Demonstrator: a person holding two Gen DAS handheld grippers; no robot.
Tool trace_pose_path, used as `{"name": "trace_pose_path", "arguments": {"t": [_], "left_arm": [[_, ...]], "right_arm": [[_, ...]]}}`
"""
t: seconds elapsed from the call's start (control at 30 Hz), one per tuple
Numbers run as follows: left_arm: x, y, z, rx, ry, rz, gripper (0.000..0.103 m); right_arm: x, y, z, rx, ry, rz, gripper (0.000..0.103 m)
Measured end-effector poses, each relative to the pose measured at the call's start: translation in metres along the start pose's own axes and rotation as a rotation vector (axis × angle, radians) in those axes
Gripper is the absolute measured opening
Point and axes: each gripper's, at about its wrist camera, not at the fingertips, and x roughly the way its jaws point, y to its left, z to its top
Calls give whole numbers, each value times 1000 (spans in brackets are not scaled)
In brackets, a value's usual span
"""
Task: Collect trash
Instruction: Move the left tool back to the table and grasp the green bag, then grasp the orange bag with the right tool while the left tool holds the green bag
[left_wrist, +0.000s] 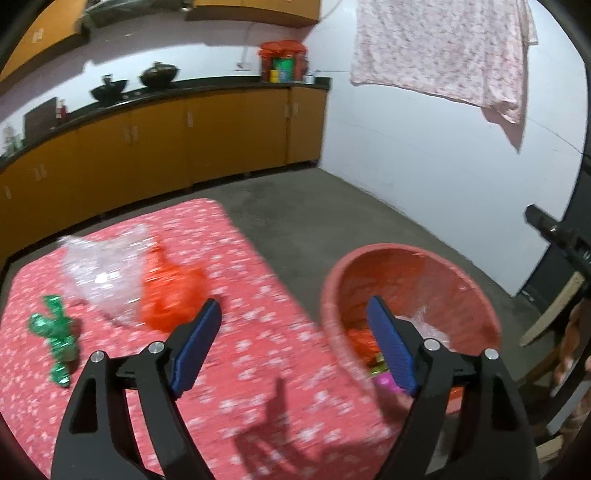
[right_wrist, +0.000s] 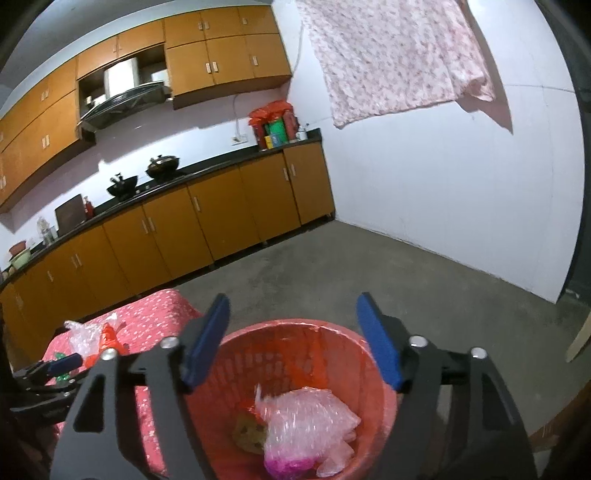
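A red plastic basket (left_wrist: 476, 284) stands on the floor beside a table with a red flowered cloth (left_wrist: 258, 373). On the cloth lie a clear plastic bag (left_wrist: 99, 273), an orange bag (left_wrist: 170, 295) and a green foil wrapper (left_wrist: 55, 332). My left gripper (left_wrist: 294, 304) is open and empty, over the table's right edge, between the orange bag and the basket. My right gripper (right_wrist: 292, 299) hangs open and empty above the basket (right_wrist: 325, 328). Inside the basket lie a clear bag with a pink end (right_wrist: 306, 417), a brownish piece (right_wrist: 247, 432) and orange scraps.
Orange kitchen cabinets (right_wrist: 207, 221) with a black counter run along the far wall. A flowered cloth (right_wrist: 391, 55) hangs on the white wall. Bare concrete floor (right_wrist: 369, 273) stretches beyond the basket. A wooden plank (left_wrist: 554, 310) leans at the right edge.
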Motion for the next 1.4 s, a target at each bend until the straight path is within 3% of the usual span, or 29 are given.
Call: {"name": "trace_pose_path", "arguments": {"t": [0.2,0.53,0.63,0.83,1.03,1.2,1.33,1.4], "left_arm": [[-21,44,-23,-18,-6,142,87],[-40,153,-52,-195,22,393,90],[-34,180,-55,-268,28,424,90],[-2,204,-47,-317,77,432,90],[32,223,-49,-351,175,456,78],[43,236,-51,-378,216,430,68],[43,242,-52,-370,226,426,40],[41,249,-51,-360,230,427,36]], "right_arm": [[0,36,-10,-101,-11,17,99],[28,101,-31,-154,96,93,99],[37,123,-38,-162,119,133,99],[54,159,-48,-169,138,188,99],[77,194,-55,-188,175,228,99],[89,214,-61,-217,197,253,99],[102,230,-68,-223,228,278,99],[109,239,-71,-234,244,294,99]]}}
